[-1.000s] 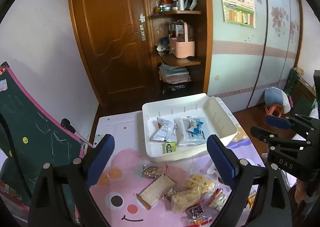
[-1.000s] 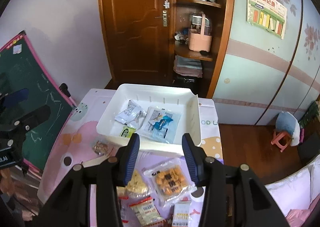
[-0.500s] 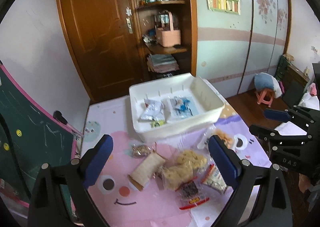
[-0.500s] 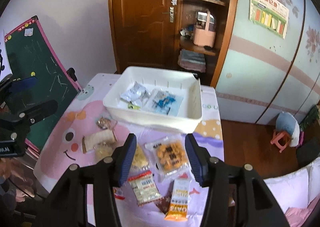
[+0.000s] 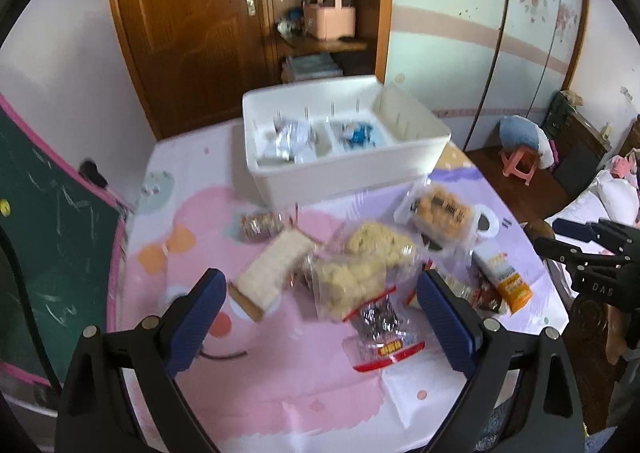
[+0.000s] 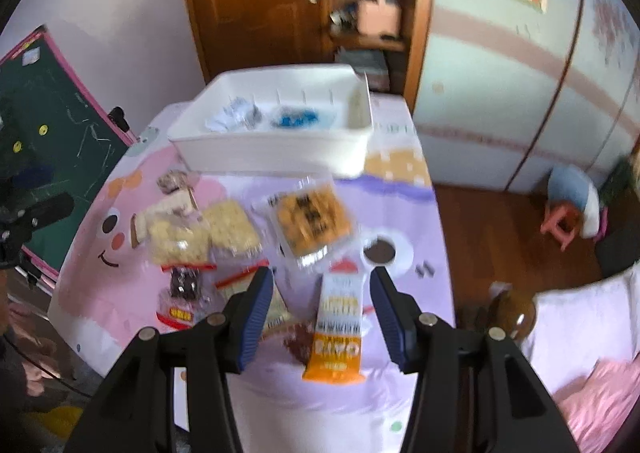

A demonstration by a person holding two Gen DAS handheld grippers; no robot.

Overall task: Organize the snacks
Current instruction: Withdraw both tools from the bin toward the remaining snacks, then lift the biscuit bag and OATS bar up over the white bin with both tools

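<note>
My left gripper (image 5: 320,317) hangs wide open above the near part of the table (image 5: 280,393), gripping nothing; between its blue pads I see a clear bag of pale puffed snacks (image 5: 356,273) and, nearer, a small red-edged packet (image 5: 380,337). My right gripper (image 6: 322,317) is also spread wide and empty, with an orange-and-white oat bar (image 6: 338,329) lying on the cloth between its fingers, toward the near right corner. Left of the puffed bag lies a beige wafer block (image 5: 272,273); past it sits a small round wrapped snack (image 5: 260,224). Toward the right edge rests a clear pack of orange biscuits (image 6: 312,217). At the far edge stands the white bin (image 5: 348,173), holding a silvery packet (image 5: 292,139) and a blue-printed packet (image 5: 358,133). Both views are motion-blurred, so labels stay unreadable.
</note>
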